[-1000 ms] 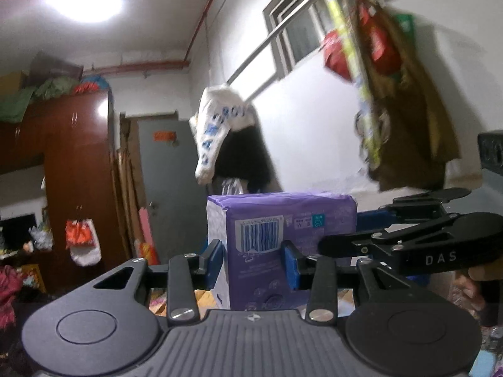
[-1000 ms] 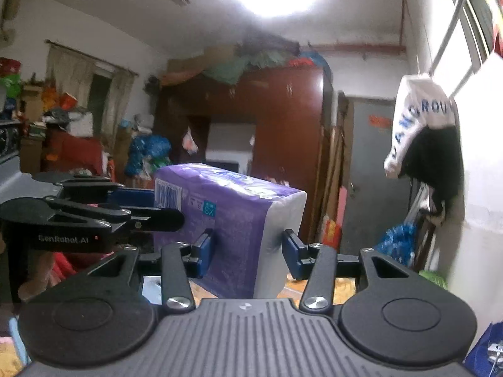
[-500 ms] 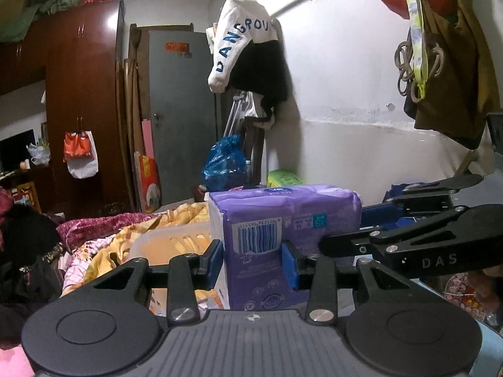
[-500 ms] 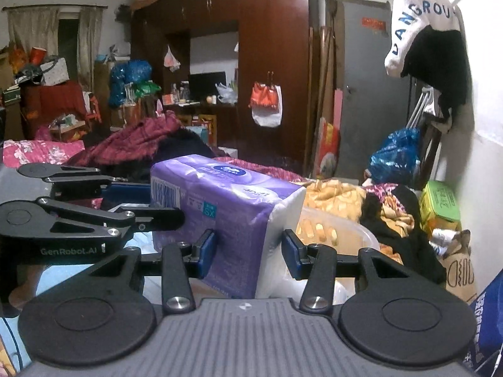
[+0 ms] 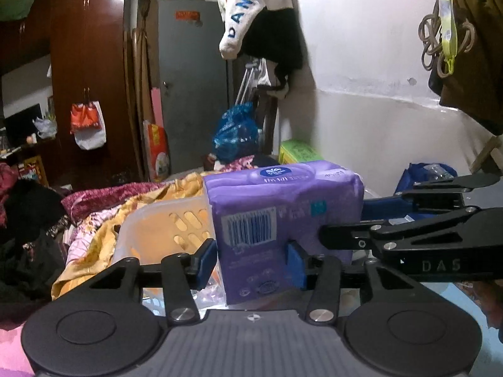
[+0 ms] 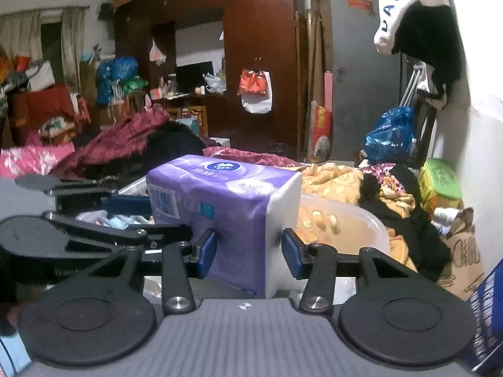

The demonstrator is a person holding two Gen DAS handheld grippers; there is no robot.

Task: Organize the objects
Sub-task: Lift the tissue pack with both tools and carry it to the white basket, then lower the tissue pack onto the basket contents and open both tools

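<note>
Gripping from both sides, we hold the purple tissue pack (image 5: 284,201) between our two grippers: the left gripper (image 5: 251,262) has its blue pads clamped on the barcode end, and the right gripper (image 6: 248,249) is clamped on the pack's white end (image 6: 281,220). We keep the pack level, raised just above the pale plastic basket (image 5: 163,229), whose slotted wall shows behind and beside it. Around the basket lie yellow and maroon bedclothes (image 6: 333,179). A wooden wardrobe (image 5: 91,72) and a grey door (image 5: 191,88) stand beyond.
</note>
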